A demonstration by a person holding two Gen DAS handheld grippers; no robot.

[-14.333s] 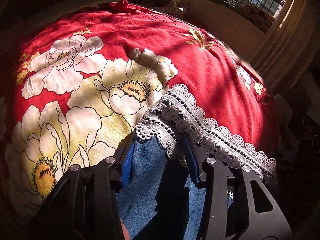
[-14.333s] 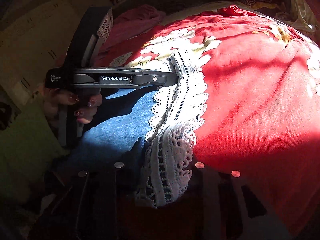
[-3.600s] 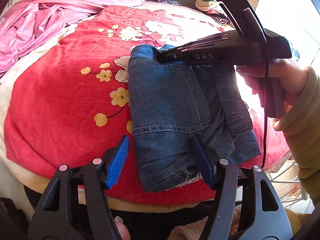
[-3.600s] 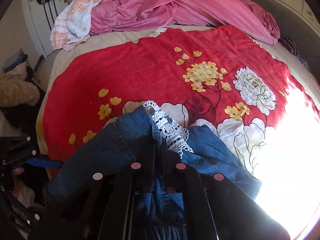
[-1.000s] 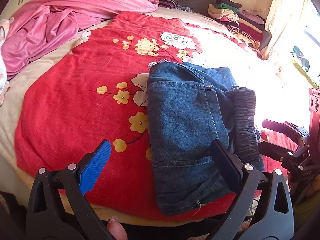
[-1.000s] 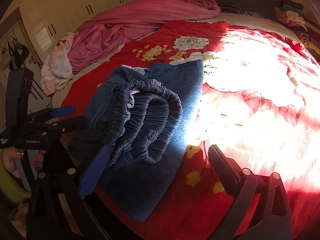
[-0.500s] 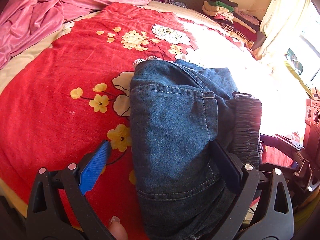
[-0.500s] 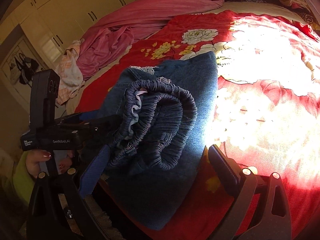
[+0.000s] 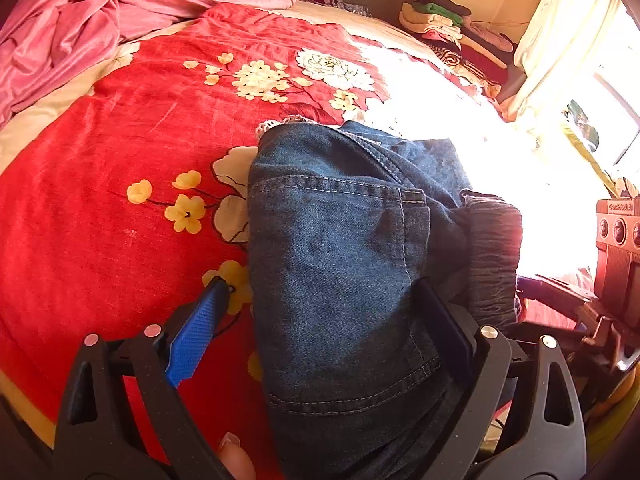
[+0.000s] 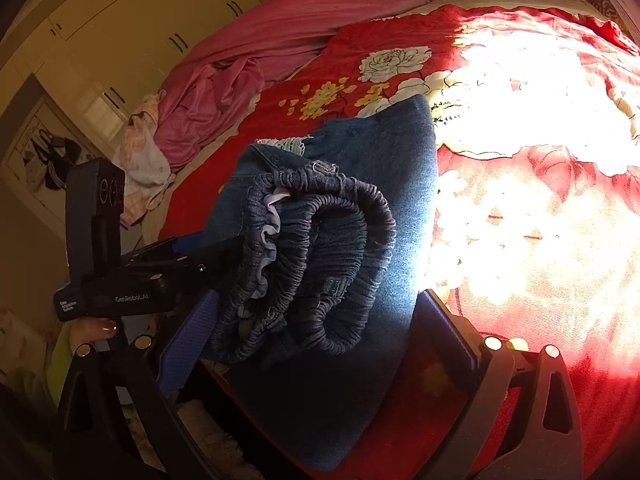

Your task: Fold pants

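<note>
Left wrist view first: since a second ago I have brought my left gripper (image 9: 320,320) down and in over the folded blue denim pants (image 9: 344,240), which lay further ahead of me then. Its jaws stand wide and are closing, the blue pad resting on the red floral bedspread (image 9: 100,220) just left of the bundle, the dark pad against the denim by the gathered elastic waistband (image 9: 494,248). The pads straddle the fold without pinching it yet. I judge the folding itself largely finished, and this closing as a grasp to shift or tidy the bundle.

This view shows the flat top face with its pocket stitching and the stack of folded clothes (image 9: 452,28) at the far edge of the bed. It hides how the waistband sits.

The right wrist view supplies that: the waistband (image 10: 320,248) bulges up in loose loops on top of the pants (image 10: 380,160), not lying flat. It also shows my left gripper (image 10: 208,264) from the side, its fingers reaching into the bundle. My right gripper (image 10: 320,340) hangs with jaws spread wide either side of the near end, clamping nothing.
</note>
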